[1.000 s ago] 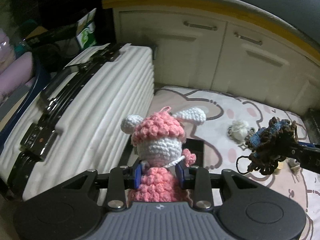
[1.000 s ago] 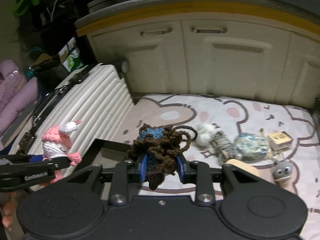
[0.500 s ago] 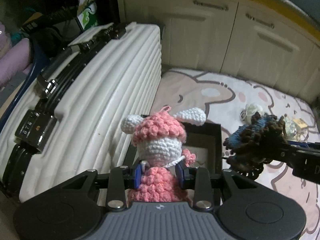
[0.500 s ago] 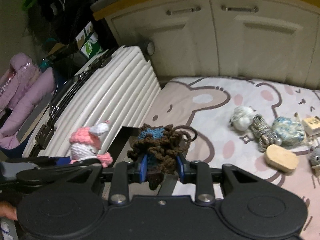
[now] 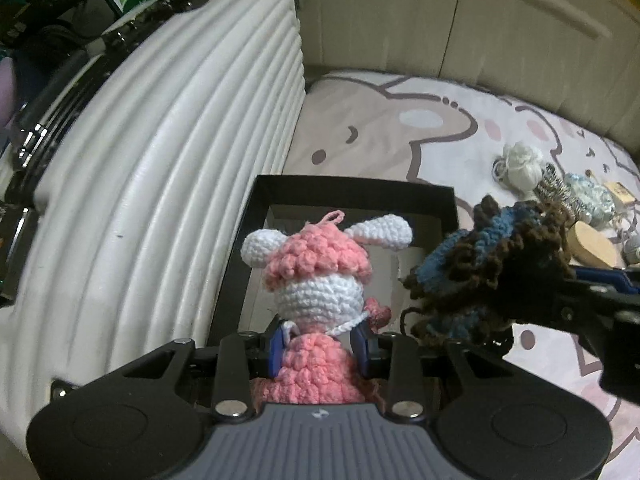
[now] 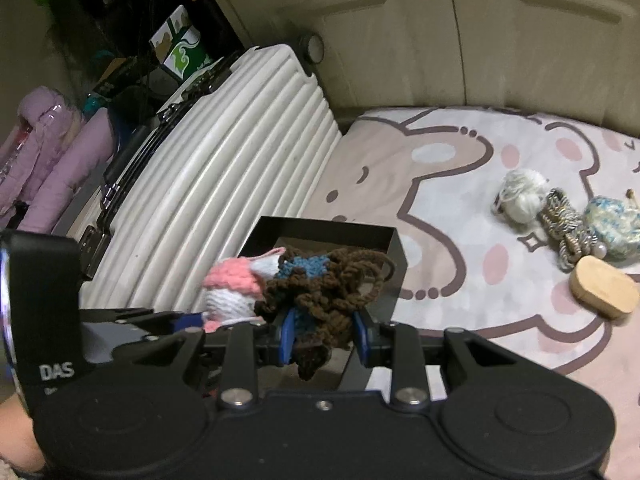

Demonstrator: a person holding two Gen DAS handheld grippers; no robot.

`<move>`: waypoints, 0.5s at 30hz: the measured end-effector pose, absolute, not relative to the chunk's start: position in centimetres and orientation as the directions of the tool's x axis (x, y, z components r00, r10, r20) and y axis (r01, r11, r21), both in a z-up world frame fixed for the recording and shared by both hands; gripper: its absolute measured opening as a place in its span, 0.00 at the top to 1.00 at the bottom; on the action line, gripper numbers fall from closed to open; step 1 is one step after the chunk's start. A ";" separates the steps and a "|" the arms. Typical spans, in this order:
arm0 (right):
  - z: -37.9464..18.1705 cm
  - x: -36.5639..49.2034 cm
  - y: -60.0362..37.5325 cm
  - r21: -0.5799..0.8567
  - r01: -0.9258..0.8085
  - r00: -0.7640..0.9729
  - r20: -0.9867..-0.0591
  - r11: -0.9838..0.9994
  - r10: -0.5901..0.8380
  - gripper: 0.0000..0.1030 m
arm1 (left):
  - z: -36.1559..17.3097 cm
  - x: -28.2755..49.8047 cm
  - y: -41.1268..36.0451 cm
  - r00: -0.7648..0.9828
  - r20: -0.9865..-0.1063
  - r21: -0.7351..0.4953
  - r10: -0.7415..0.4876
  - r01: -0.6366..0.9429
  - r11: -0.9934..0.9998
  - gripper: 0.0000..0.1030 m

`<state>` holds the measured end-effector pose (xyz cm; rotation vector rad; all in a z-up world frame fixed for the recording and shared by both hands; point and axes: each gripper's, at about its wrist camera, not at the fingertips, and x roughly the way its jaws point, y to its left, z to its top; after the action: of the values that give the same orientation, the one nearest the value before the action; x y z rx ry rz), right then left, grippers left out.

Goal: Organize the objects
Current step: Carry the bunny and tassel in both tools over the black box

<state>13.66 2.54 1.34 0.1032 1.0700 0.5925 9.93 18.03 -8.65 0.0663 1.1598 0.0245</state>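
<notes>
My left gripper [image 5: 320,346] is shut on a pink and white crochet doll [image 5: 318,276] and holds it over the near part of an open black box [image 5: 352,190] on the mat. My right gripper [image 6: 323,338] is shut on a brown and blue crochet piece [image 6: 320,286], also above that box [image 6: 320,229]. The doll [image 6: 232,288] and the crochet piece [image 5: 492,276] hang side by side, nearly touching. The box interior looks pale; the doll and crochet piece hide part of it.
A white ribbed suitcase [image 5: 160,160] lies along the box's left side. On the cartoon-print mat [image 6: 460,208] to the right lie a white yarn ball [image 6: 520,196], a striped piece [image 6: 564,224], a blue-white ball [image 6: 612,228] and a wooden oval [image 6: 604,292]. Cream cabinets [image 6: 440,40] stand behind.
Both grippers have moved forward and down toward the black box, each still holding its item. The doll and the crochet piece have come closer together above the box.
</notes>
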 end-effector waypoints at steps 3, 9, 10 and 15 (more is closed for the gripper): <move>1.0 13.8 2.9 0.359 -0.410 0.328 -0.799 0.839 0.503 0.70 | -9.0 10.5 18.8 0.401 -0.912 0.085 0.085 -0.018 0.996 0.65; 0.7 13.9 3.2 0.357 -0.421 0.319 -0.802 0.834 0.505 0.70 | -8.7 11.0 19.8 0.441 -0.894 0.067 0.079 -0.042 0.997 0.65; 0.6 13.9 3.3 0.356 -0.423 0.316 -0.804 0.833 0.504 0.70 | -8.6 11.1 19.6 0.444 -0.892 0.069 0.078 -0.036 0.997 0.65; 0.3 14.2 3.4 0.351 -0.423 0.294 -0.819 0.835 0.493 0.70 | -9.7 11.3 18.7 0.405 -0.909 0.120 0.102 0.021 0.992 0.65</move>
<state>14.16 3.42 0.26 0.0722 1.1170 0.6102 11.34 18.68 -9.67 0.1192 1.1534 0.0510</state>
